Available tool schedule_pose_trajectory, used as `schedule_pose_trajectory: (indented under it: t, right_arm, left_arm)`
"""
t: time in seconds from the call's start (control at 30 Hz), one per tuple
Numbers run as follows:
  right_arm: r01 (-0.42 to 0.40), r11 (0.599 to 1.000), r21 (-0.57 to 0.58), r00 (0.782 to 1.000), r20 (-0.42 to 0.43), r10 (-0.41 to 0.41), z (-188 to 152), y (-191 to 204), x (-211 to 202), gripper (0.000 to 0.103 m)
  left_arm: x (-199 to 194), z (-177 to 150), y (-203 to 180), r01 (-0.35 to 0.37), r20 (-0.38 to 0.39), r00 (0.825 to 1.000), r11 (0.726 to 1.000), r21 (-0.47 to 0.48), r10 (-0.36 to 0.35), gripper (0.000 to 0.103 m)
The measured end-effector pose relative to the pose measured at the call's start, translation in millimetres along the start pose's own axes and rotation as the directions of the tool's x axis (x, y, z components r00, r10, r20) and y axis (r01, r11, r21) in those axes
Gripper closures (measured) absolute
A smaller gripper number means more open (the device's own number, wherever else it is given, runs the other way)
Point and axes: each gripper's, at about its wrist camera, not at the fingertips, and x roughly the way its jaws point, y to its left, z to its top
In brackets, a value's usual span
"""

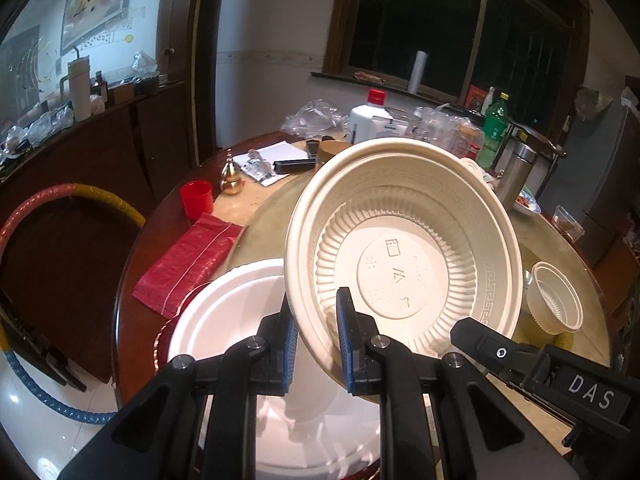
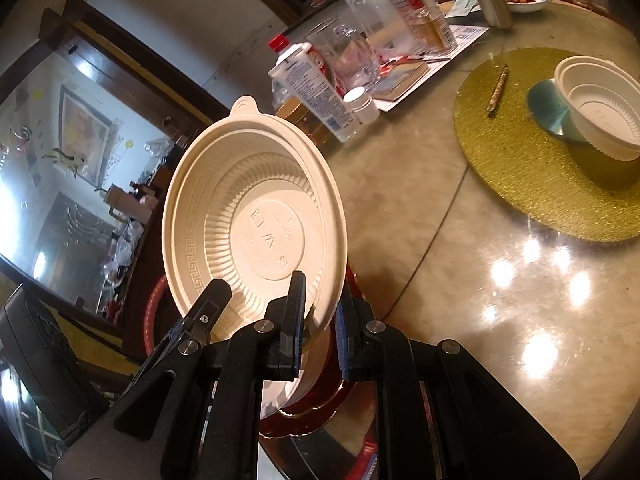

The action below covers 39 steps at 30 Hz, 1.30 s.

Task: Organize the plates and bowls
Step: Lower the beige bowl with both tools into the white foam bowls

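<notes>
One cream ribbed bowl (image 1: 404,248) hangs tilted above one white plate (image 1: 228,312), its rim pinched by both the left gripper (image 1: 316,344) and the right gripper (image 2: 320,328). Two more bowls: a small cream one (image 1: 554,298) on the table (image 2: 400,184), a white one (image 2: 600,108) on the gold mat (image 2: 520,168)

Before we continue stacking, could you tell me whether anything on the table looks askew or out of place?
The small cream bowl lies tipped on its side on the table, mouth facing sideways. A white bowl also sits tilted, half across a shiny disc on the gold placemat.
</notes>
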Motion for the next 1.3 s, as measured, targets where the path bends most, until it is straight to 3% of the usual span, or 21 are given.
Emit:
schedule_pose_trajectory:
  t: [0.6, 1.3]
  right_arm:
    - [0.001, 0.999, -0.040, 0.998, -0.065, -0.003, -15.1, 18.1, 15.6, 0.090]
    - [-0.003, 0.998, -0.060, 0.988, -0.152, -0.006, -32.8, 31.9, 28.0, 0.089]
  left_arm:
    - [-8.4, -11.7, 26.7, -0.018, -0.033, 0.999, 0.999, -0.040, 0.017, 0.086]
    - [-7.3, -20.4, 55.6, 0.010, -0.115, 0.993, 0.997, -0.079, -0.019, 0.085]
